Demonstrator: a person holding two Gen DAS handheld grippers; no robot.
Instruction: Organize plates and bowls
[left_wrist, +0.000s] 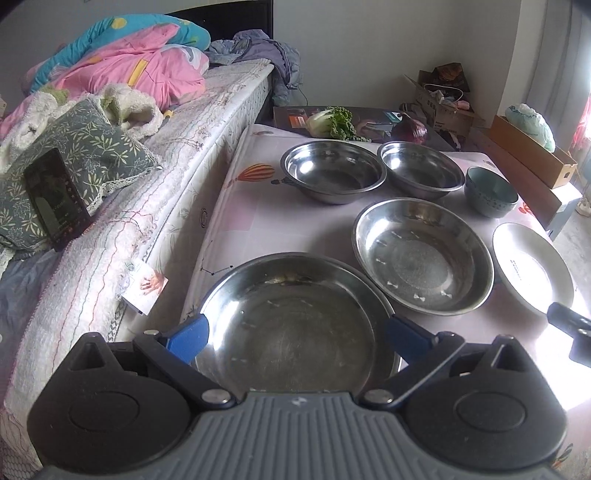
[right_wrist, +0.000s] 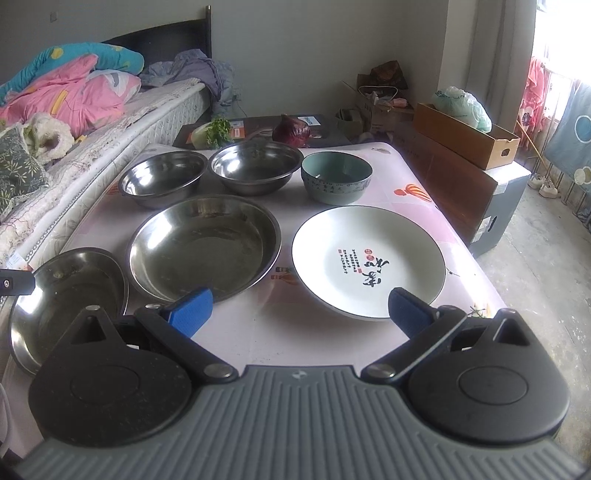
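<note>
On the pink table (right_wrist: 258, 332) lie two shallow steel plates, a near-left one (left_wrist: 295, 325) (right_wrist: 62, 302) and a middle one (left_wrist: 421, 254) (right_wrist: 203, 243). A white plate with red and black writing (right_wrist: 369, 258) (left_wrist: 532, 266) lies at the right. Behind stand two steel bowls (right_wrist: 162, 177) (right_wrist: 255, 166) and a teal bowl (right_wrist: 336, 177) (left_wrist: 489, 190). My left gripper (left_wrist: 297, 332) is open, its blue fingers either side of the near-left steel plate. My right gripper (right_wrist: 301, 308) is open and empty, above the table before the white plate.
A bed with quilts (left_wrist: 122, 62), a pillow and a phone (left_wrist: 55, 195) runs along the table's left. A cabbage (right_wrist: 216, 133) and a red cabbage (right_wrist: 291, 133) lie behind the bowls. Cardboard boxes (right_wrist: 465, 140) stand right of the table.
</note>
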